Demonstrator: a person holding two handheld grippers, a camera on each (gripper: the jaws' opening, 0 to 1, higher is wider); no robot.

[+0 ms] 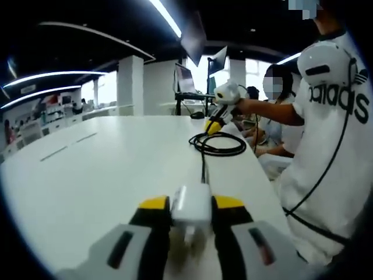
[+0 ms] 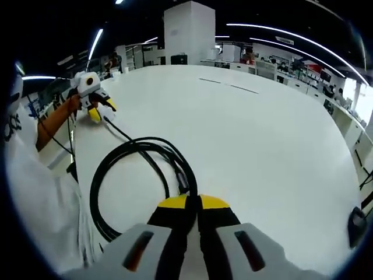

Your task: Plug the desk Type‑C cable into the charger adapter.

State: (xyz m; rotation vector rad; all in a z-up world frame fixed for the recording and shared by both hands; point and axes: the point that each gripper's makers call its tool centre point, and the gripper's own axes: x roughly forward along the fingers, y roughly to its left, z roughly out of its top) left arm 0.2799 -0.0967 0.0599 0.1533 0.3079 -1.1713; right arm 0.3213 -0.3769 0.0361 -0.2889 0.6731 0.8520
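Currently the left gripper (image 1: 191, 213) clamps the white adapter (image 1: 191, 205) between its yellow-tipped jaws, low over the white table (image 1: 105, 175); a black cable (image 1: 218, 143) runs from the adapter to a coil farther along the table; the right gripper (image 2: 193, 204) has its jaws pressed together on the cable's (image 2: 140, 169) end, coil lying just ahead of it.

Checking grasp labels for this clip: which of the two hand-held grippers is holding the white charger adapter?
The left hand-held gripper: its yellow-tipped jaws clamp the white charger adapter. The right hand-held gripper is shut at the coiled black cable instead.
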